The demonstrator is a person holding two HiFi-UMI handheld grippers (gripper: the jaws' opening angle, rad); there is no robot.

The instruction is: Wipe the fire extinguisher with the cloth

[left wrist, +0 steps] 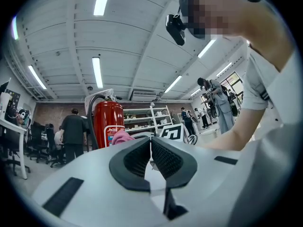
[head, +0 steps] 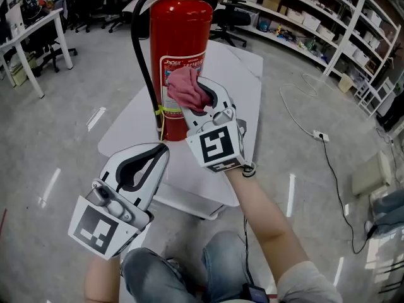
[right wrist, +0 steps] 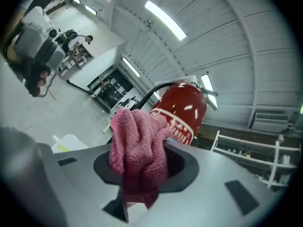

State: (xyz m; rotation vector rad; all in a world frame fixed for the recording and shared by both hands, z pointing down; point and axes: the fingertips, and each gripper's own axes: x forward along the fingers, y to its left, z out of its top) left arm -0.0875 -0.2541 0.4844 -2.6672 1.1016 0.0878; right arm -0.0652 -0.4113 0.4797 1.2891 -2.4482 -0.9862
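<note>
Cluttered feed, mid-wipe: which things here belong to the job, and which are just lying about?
Job: tall red metal fire extinguisher; crumpled pink terry cloth, clamped in right tongs; white tabletop under the extinguisher.
Lying about: white power strip; white storage shelves; left tongs, shut and empty.

Left gripper (head: 163, 150) closed, low, right gripper (head: 201, 96) clamped, forward

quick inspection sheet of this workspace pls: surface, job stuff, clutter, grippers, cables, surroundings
surface: white table
job's things: red fire extinguisher upright on table; pink cloth at its label
clutter: nothing seen
grippers: left gripper fingers together, empty; right gripper shut on pink cloth
cables: black extinguisher hose; white power strip with its cable and black cable on floor
surroundings: shelving, office chair, desk
</note>
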